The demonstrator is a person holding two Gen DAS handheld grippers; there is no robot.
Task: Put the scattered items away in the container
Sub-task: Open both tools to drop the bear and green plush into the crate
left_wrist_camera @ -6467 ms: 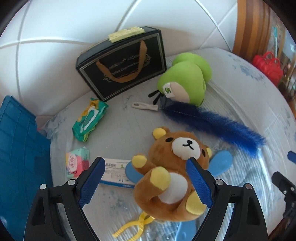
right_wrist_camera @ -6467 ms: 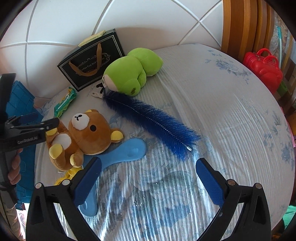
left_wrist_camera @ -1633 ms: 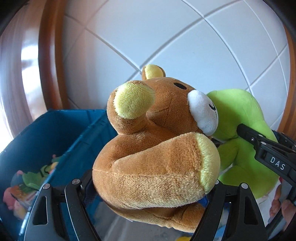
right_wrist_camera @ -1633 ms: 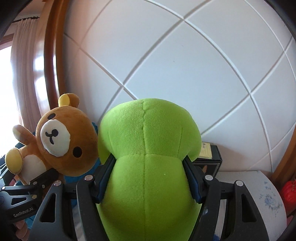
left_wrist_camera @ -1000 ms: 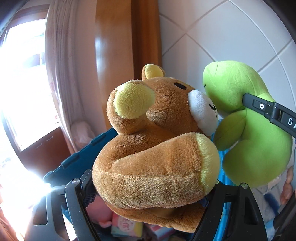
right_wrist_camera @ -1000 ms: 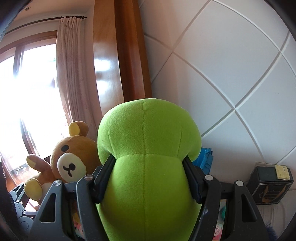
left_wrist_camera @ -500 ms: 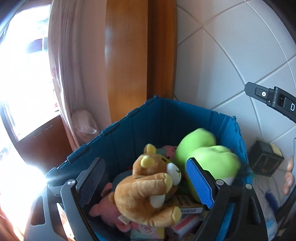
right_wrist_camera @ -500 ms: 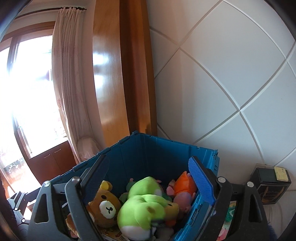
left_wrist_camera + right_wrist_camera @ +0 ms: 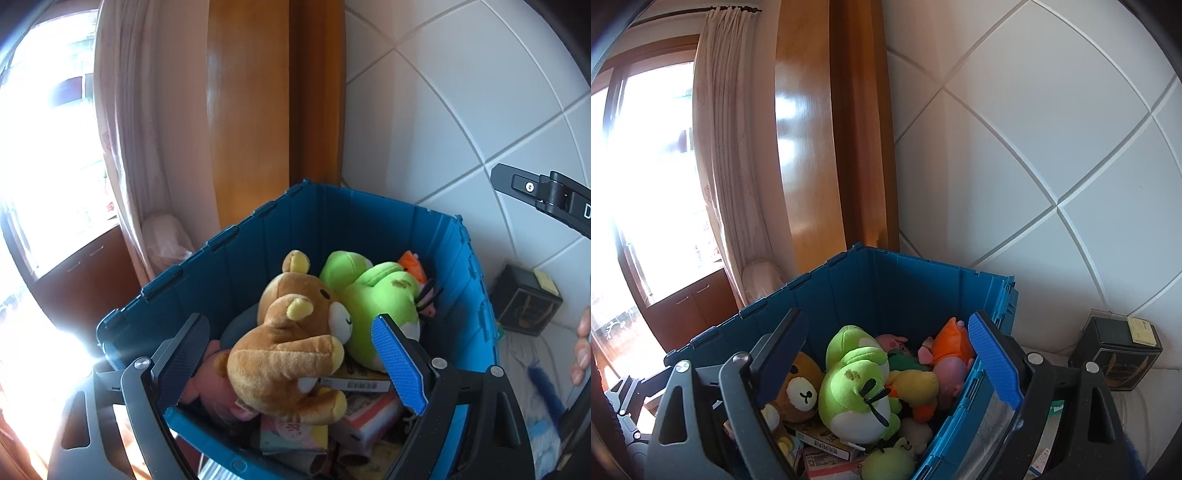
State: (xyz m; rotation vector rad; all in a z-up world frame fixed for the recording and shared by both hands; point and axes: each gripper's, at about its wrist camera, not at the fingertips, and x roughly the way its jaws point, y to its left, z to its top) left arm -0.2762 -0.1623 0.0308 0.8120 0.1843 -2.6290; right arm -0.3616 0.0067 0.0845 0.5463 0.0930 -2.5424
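Currently the left gripper (image 9: 291,360) hangs above the blue crate (image 9: 373,212) with its jaws spread wide and nothing between them; its blue pad (image 9: 397,363) faces inward over the pile. Just below and between the fingers lies the brown bear plush (image 9: 291,350), on its side, head toward the far wall of the crate. Touching the bear's face on the right is the green frog plush (image 9: 373,295), also inside the crate. An orange plush (image 9: 412,260) peeks out behind the frog, against the right wall. Flat boxes and booklets (image 9: 360,384) lie under the bear (labels too small to read).

The right gripper (image 9: 886,365) is likewise wide apart and empty, held over the same crate from the other side. In its view the frog sits in the middle of the pile, belly up, with the bear to its left and a pink-and-orange plush (image 9: 951,350) to its right.

Outward: a black gift box (image 9: 1119,356) stands right of the crate, near the white padded wall (image 9: 1034,147). A wooden post (image 9: 273,110) and a pale curtain (image 9: 727,166) rise behind the crate, beside a bright window (image 9: 646,184).
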